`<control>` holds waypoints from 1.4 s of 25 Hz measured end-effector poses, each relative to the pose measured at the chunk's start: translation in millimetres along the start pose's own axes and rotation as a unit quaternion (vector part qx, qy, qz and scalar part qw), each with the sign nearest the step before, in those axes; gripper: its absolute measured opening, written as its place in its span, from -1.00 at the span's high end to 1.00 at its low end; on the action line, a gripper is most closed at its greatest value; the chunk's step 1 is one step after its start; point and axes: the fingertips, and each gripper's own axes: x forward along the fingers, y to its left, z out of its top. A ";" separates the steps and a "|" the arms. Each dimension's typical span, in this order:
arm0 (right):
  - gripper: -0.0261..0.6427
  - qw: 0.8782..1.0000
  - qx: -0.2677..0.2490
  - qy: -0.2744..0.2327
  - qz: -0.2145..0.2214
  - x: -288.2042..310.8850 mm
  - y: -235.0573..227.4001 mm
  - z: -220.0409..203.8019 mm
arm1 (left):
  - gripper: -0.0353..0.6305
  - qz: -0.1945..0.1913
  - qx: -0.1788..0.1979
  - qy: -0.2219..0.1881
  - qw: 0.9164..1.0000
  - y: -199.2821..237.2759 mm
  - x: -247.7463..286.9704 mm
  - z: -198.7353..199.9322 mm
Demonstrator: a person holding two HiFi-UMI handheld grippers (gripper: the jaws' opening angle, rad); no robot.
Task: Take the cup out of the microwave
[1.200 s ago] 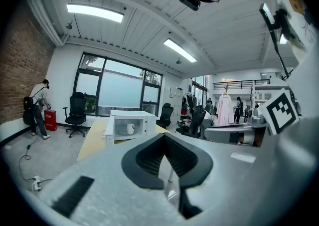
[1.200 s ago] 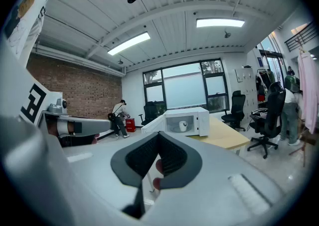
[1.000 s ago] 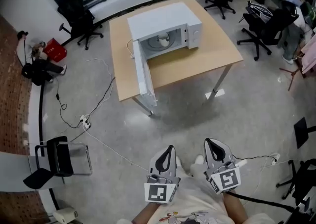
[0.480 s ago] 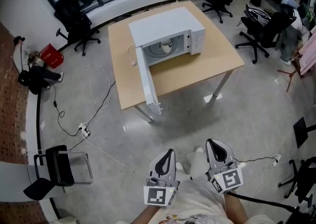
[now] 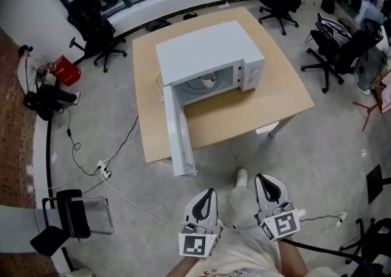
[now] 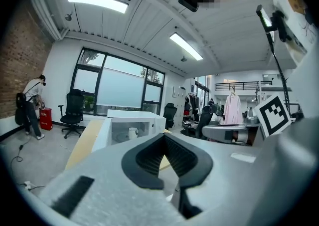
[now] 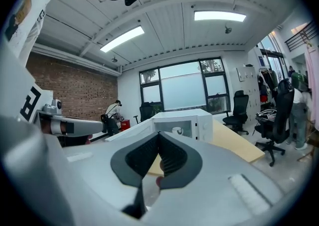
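White cup [image 5: 208, 77] sits inside microwave [image 5: 208, 46] on the turntable, toward the back of the cavity. Door [image 5: 181, 129] is swung wide open and sticks out past the front edge of table [image 5: 287, 101], toward the person.

Risks from here, my read:
1) Door edge sits in the left approach lane, so left gripper [image 5: 211, 191] could clip it and swing the door or shove the microwave.
2) Both grippers are clenched w/ nothing between the pads. Going in w/o opening first would just poke the cup and tip it or push it deeper.
3) Cavity looks low, so lifting too high on the way out would knock the cup on the roof. Contents can't be told, so a spill is possible.
4) Cable [image 5: 122, 138] lies loose on the floor left of the table. It's a trip hazard if the person drifts that way.

Cup handle isn't clear in head view. Right gripper view hints at a handle on the cup's right, too small to be sure, and a grab on the wrong side may slip.

Fingers vs cup: well apart, no contact. Left gripper and right gripper [image 5: 261, 178] are held low, close to the person's body, side by side, tips aimed at the table w/ bare floor between. In left gripper view the cup shows far ahead, a bit left of the closed tips – in right gripper view it's far ahead and a bit right of them
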 end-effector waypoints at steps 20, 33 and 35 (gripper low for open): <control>0.90 0.997 -0.004 0.035 0.066 204.8 -140.6 15.9 | 0.68 0.079 0.013 -0.001 0.997 71.0 248.9 18.5; 0.90 0.997 0.010 0.048 0.067 300.5 -162.2 -40.5 | -0.14 0.097 0.014 0.069 0.993 163.1 366.4 -80.8; 0.90 0.997 0.009 0.044 0.066 314.3 -164.2 -44.4 | -0.26 0.101 0.010 0.068 0.992 175.6 380.3 -88.2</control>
